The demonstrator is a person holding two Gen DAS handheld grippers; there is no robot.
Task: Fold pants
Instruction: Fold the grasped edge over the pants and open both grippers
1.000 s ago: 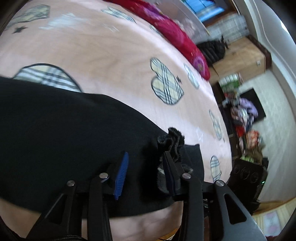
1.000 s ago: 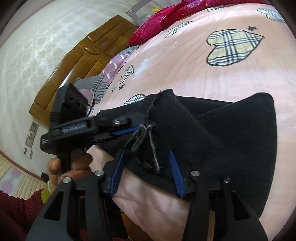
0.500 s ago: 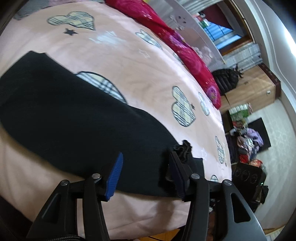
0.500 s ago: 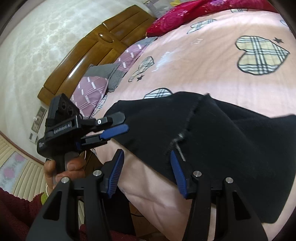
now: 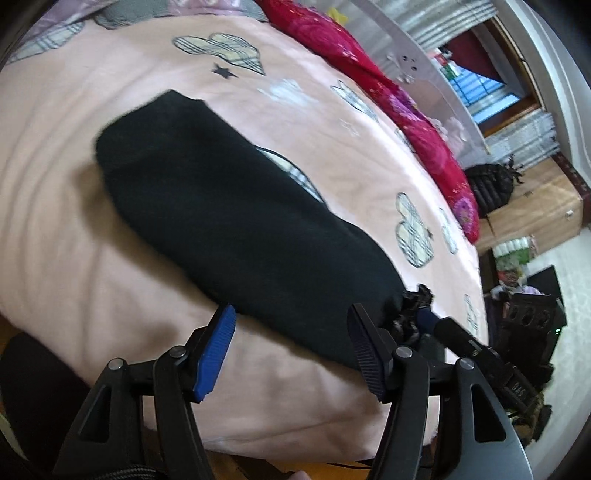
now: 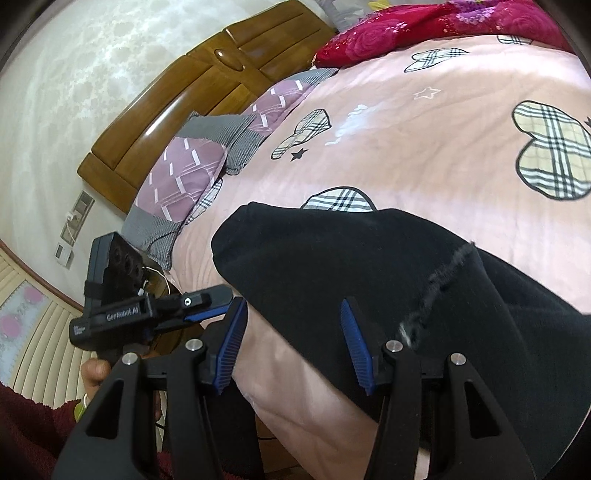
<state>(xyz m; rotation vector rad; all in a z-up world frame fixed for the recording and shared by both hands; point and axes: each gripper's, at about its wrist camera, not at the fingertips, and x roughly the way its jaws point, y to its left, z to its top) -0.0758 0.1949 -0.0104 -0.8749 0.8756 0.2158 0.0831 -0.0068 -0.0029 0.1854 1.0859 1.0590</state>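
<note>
Closest in the left wrist view, the left tool stands with its blue-padded fingers spread wide and nothing between them, poised over the near edge of the bed. The near end of the black pants lies just past its fingertips, and its right finger sits beside a bunched, frayed bit of fabric at the pants' corner; whether it touches that bit cannot be told. In the right wrist view the right tool is likewise wide open and empty, its left finger over the pink sheet and its right finger over the black cloth at the bed's edge. The pants lie folded on the pink bedcover as a long dark band, running from the near edge diagonally away, with a fuzzy seam line crossing the upper layer on the right. To the left in that view the other tool shows side-on, held in a hand below, its tip just beside the rounded end of the pants. Beyond the garment the pink cover spreads out, printed with plaid hearts and small stars. Farther back lie a purple and grey pillow and a red floral quilt against the wooden headboard. In the left wrist view a wooden cabinet and cluttered items stand beyond the bed's far side.
</note>
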